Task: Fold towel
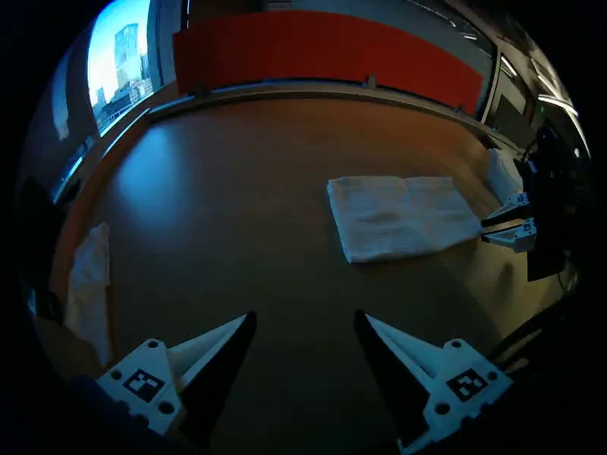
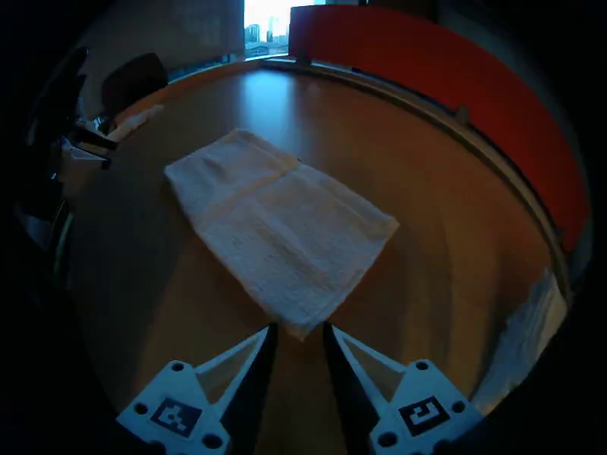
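Towel point(image 2: 277, 227) flat, folded, mid table point(image 2: 425, 227); near corner at right gripper point(image 2: 299, 332) tips, fingers narrowly apart. Left gripper point(image 1: 303, 318) spread wide over bare wood, well apart from towel. Spare cloth point(image 1: 89, 288) at left table edge. Red divider point(image 1: 326, 53) along far edge.

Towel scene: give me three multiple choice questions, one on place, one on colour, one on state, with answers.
1. The towel's corner nearest the right gripper lies: A) just between its fingertips B) on the floor C) on a chair.
2. The partition behind the table is: A) green B) red C) yellow.
3. The left gripper is: A) shut on the towel B) shut on a cup C) open, holding nothing.
Answers: 1 A, the corner pokes into the gap; 2 B, a red panel lines the far edge; 3 C, bare table shows between its spread fingers.
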